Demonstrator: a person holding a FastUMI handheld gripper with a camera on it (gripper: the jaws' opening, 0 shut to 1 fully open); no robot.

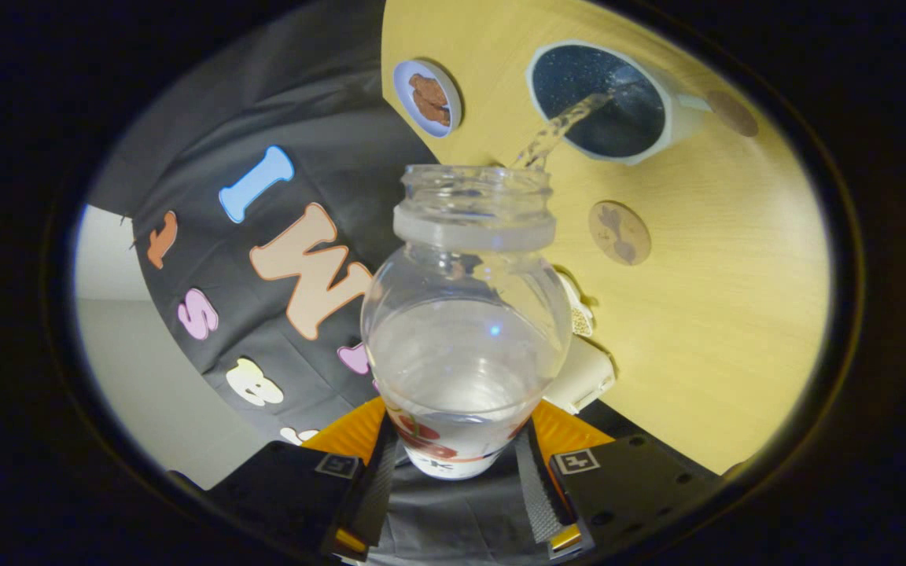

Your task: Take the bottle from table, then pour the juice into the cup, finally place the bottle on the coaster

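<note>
- Pouring from a clear, round-bodied plastic bottle (465, 330), the gripper (454, 472) holds it tipped forward, its open mouth aimed toward the table.
- Both black fingers (378, 479) with grey pads press on the labelled lower body of the bottle from either side; the jaws are closed to the bottle's width.
- A thin clear stream of liquid (559, 130) leaves the bottle's rim and falls into a white cup with a dark speckled inside (602, 102), beyond the bottle's mouth.
- The cup stands on a round pale-yellow wooden table (736, 299).
- A round brown cork-like coaster (619, 233) lies on the table between bottle and cup, apart from both.
- A pale blue round coaster with a brown picture (427, 97) lies near the table's rim, well apart from the cup.
</note>
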